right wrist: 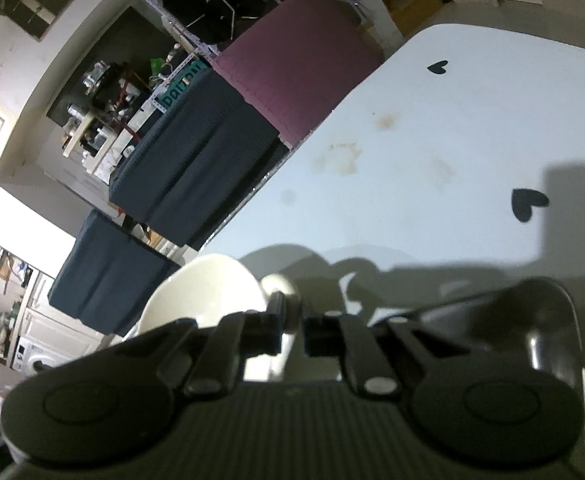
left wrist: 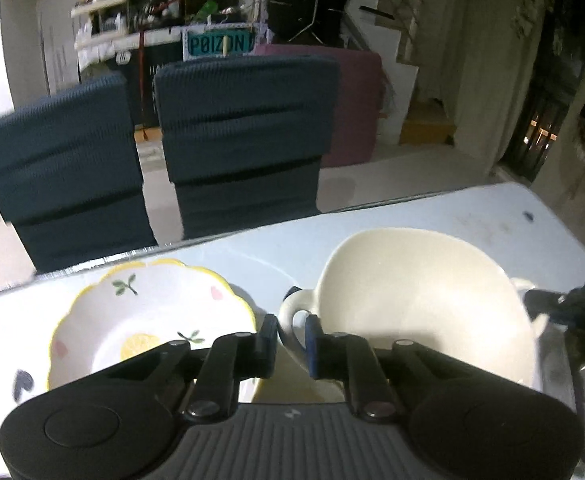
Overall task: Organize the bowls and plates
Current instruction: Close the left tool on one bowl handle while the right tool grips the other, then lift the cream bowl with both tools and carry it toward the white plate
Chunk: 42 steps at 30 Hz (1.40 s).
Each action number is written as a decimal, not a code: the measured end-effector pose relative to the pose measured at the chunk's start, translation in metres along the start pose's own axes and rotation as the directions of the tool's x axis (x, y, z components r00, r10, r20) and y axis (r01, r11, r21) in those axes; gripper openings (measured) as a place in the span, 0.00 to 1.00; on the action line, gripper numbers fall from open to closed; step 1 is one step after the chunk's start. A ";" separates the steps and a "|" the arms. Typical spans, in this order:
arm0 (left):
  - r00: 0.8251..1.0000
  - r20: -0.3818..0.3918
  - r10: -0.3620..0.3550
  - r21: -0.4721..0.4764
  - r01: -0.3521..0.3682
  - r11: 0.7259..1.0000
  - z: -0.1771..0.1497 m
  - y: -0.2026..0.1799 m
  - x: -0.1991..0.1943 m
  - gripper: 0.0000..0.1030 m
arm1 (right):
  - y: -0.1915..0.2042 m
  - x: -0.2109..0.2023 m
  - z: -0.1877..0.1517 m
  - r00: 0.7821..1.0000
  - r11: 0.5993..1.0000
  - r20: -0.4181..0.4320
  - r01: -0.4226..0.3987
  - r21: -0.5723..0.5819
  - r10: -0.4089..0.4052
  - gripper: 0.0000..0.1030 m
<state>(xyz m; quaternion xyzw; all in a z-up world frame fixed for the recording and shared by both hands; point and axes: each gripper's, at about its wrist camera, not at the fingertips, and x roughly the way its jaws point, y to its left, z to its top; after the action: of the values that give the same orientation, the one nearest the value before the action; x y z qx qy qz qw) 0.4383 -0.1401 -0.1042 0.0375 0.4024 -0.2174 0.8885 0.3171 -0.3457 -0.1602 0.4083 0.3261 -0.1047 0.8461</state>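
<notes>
A cream two-handled bowl [left wrist: 420, 304] is tilted above the table. My left gripper [left wrist: 290, 340] is shut on its left loop handle [left wrist: 294, 316]. My right gripper [right wrist: 292, 326] is shut on the bowl's other handle [right wrist: 278, 286]; the bowl [right wrist: 208, 292] shows at its left. The right gripper also shows in the left wrist view [left wrist: 564, 304] at the bowl's right side. A scalloped plate [left wrist: 148, 320] with yellow rim, lemon and leaf prints lies on the table left of the bowl.
The white table [right wrist: 432, 160] carries black heart marks [right wrist: 526, 202] and brown stains. Two dark blue chairs [left wrist: 244, 136] and a mauve chair [left wrist: 356, 104] stand along the far edge. Cluttered shelves are behind.
</notes>
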 end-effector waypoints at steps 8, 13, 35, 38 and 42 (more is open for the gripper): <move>0.992 0.017 -0.121 -0.206 0.122 0.971 0.000 0.026 0.002 0.46 | -0.003 -0.001 0.003 0.997 0.997 -0.047 -0.068 -0.034 0.066 0.21; 0.992 -0.004 -0.125 -0.239 0.120 0.964 0.002 0.027 0.010 0.46 | 0.012 -0.003 -0.001 0.997 0.989 -0.034 -0.067 -0.129 0.063 0.41; 0.980 -0.063 -0.188 -0.264 0.165 0.950 0.008 0.015 0.029 0.21 | -0.007 -0.014 0.010 0.999 0.989 -0.036 -0.009 -0.150 0.004 0.15; 0.980 -0.076 -0.184 -0.251 0.160 0.955 0.011 0.014 0.031 0.21 | -0.002 -0.014 0.008 0.999 0.982 -0.039 -0.020 -0.189 0.013 0.27; 0.979 -0.104 -0.176 -0.224 0.149 0.963 0.014 0.012 0.033 0.21 | 0.005 -0.011 0.004 0.999 0.973 -0.040 0.006 -0.231 -0.016 0.30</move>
<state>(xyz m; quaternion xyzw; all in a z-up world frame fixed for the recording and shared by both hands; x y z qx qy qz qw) 0.4723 -0.1447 -0.1198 -0.0788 0.4792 -0.2420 0.8400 0.3127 -0.3463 -0.1478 0.3074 0.3557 -0.0622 0.8804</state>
